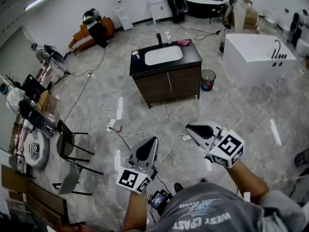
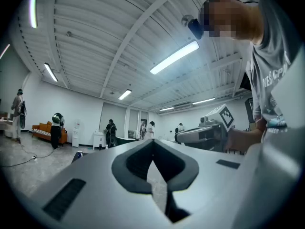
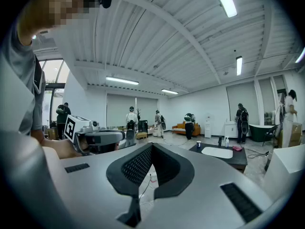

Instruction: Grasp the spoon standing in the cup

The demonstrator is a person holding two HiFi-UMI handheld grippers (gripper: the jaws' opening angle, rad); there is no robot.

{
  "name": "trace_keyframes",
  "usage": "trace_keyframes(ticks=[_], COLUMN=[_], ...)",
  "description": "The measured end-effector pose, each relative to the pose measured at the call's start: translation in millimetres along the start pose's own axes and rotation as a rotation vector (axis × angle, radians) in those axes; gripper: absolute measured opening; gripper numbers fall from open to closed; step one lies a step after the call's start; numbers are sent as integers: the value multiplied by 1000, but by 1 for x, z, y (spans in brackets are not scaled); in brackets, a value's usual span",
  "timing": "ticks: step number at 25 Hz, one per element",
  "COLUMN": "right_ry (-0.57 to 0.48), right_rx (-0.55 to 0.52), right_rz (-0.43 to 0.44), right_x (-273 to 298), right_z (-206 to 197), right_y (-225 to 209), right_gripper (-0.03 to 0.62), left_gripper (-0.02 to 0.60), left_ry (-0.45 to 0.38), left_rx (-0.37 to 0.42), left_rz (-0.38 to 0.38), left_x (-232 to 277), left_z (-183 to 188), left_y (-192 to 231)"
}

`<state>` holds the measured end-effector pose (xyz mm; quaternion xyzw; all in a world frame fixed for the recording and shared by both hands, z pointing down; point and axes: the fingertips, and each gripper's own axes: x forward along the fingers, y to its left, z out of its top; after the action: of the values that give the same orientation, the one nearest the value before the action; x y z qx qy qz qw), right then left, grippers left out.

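Left gripper [image 1: 153, 142] and right gripper [image 1: 193, 128], both clenched on nothing, hover well short of the vanity [image 1: 166, 76]. The cup [image 1: 135, 55] stands at the left end of the vanity top, its spoon too small to discern. Approach and grasp are not yet done.

The vanity cabinet [image 1: 166, 81] is being shown with a dark brown front, a black surface [image 1: 192, 56] and a white basin [image 1: 163, 55]. Right of the cabinet a white bathtub [image 1: 258, 57] is being seen, left of it an orange sofa [image 1: 77, 40]. The floor [image 1: 241, 115] is being shown in mottled grey. The left gripper [image 1: 154, 140] and right gripper [image 1: 189, 127] are being shown grey, with black jaws and black-and-white marker squares.
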<state>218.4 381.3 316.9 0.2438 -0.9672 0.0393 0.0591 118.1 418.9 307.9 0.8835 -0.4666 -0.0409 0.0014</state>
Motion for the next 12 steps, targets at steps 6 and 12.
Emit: trace_keyframes(ticks=[6,12], right_ry=[-7,-11], right_rx=[-6,11], right_rz=[-10,-6], right_x=[3,8], right_z=[-1,-2], right_y=[3,6], right_gripper=[31,31], left_gripper=[2,2], left_ry=[4,5], left_rx=[-2,-3], left_rz=[-3,-6], left_x=[-7,-9], left_z=[-2,-3], left_y=[2,7])
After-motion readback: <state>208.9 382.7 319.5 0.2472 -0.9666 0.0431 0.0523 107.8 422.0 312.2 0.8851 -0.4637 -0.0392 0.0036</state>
